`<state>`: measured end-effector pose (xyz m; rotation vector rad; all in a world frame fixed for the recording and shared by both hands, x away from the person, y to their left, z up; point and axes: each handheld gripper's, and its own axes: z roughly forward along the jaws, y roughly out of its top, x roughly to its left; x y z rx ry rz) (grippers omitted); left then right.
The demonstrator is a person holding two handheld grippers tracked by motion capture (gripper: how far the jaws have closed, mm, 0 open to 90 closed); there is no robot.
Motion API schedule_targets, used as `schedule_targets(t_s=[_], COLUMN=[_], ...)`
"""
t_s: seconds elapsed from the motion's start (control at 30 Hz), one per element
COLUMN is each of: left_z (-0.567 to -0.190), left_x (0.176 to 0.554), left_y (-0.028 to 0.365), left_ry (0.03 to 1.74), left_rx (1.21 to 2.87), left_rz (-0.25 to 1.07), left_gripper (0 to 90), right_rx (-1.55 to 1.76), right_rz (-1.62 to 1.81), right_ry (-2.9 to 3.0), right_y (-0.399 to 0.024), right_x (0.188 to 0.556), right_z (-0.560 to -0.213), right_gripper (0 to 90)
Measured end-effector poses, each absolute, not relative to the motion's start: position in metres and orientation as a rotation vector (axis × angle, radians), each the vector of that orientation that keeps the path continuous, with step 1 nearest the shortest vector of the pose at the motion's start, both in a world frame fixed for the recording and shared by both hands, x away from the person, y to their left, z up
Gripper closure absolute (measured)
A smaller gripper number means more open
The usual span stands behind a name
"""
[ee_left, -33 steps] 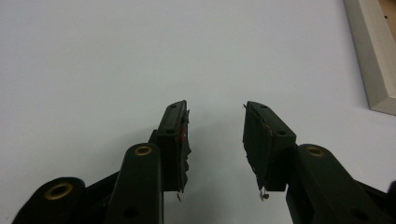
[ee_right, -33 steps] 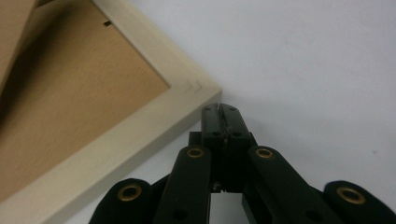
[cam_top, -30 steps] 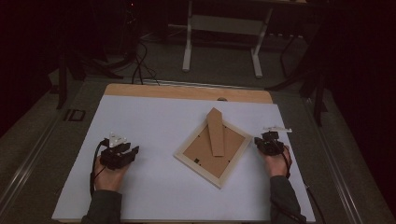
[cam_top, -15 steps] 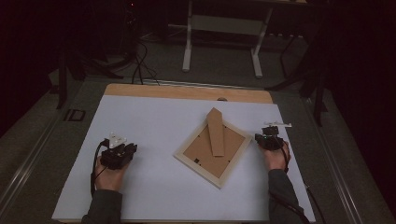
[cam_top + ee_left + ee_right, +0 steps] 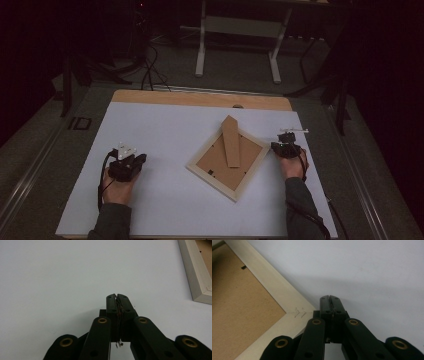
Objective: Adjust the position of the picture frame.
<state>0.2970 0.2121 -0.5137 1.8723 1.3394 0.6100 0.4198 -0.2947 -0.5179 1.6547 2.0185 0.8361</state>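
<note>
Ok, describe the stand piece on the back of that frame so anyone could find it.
On the white table sheet lies a pale wooden picture frame, face down. The brown cardboard strip lies across its backing, pointing away from the person, its pointed tip past the frame's far edge.

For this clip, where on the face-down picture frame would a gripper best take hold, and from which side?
Probably the pale wooden rim at the right corner of the picture frame, approached from the right, where the right gripper sits shut beside it. The frame lies flat, back up and turned like a diamond, so its corners stick out. The stand strip lies flat against the backing, harder to pinch.
</note>
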Motion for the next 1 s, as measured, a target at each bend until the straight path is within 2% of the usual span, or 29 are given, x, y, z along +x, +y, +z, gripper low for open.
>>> schedule_targets(t_s=[0.4, 1.0], left_z=[-0.515, -0.515], left_x=[0.297, 0.297], left_y=[0.211, 0.205], left_ry=[1.333, 1.288], left_rx=[1.876, 1.897], left_rz=[0.600, 0.556], left_gripper=[90.0, 90.0], right_rx=[1.662, 1.662], right_rz=[0.804, 0.845], right_ry=[2.033, 2.079], right_y=[-0.291, -0.264], right_x=[0.427, 0.433], right_z=[-0.520, -0.520], right_gripper=[90.0, 90.0])
